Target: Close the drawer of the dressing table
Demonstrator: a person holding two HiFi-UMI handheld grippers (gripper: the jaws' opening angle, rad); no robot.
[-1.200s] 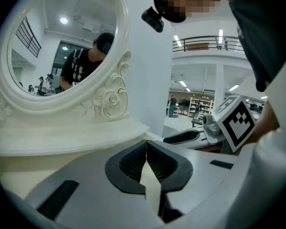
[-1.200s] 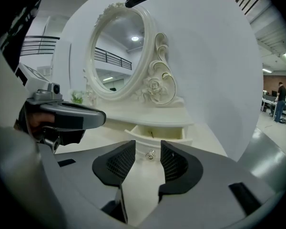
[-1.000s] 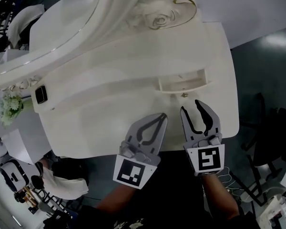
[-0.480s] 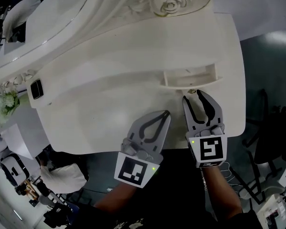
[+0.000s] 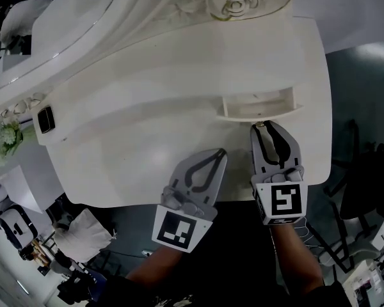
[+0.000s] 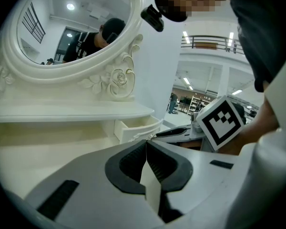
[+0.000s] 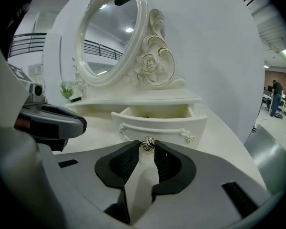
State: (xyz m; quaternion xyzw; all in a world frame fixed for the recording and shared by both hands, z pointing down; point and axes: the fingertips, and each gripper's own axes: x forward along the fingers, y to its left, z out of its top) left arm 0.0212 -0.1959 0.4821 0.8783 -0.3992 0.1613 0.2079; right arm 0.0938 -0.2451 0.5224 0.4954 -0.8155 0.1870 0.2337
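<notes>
Gripping the drawer's small round knob (image 7: pixel 147 143) looks to be the step in hand. The right gripper (image 5: pixel 267 126) sits at the centre right of the head view, and its tips reach the front of the drawer (image 5: pixel 259 107). In the right gripper view the jaws have just been closing, and the knob now stands between their very tips. Both pads seem to touch it, with a narrow gap left behind it.

The drawer is pulled out from under the raised shelf on the right half of the dressing table (image 5: pixel 147 139), and its pale inside shows from above. The oval mirror (image 7: pixel 109 37) and its carved rose fill the upper part of that view.

The left gripper (image 5: pixel 223 152) hangs over the table's near edge at the lower centre of the head view. Its jaws are pressed together with nothing between them, and it takes no part in the work.

The closing itself is not yet begun, I judge. The next move calls for a straight push along the drawer's line toward the mirror. The hold at the tips is shallow, so a sideways nudge could slip them off the knob.
</notes>
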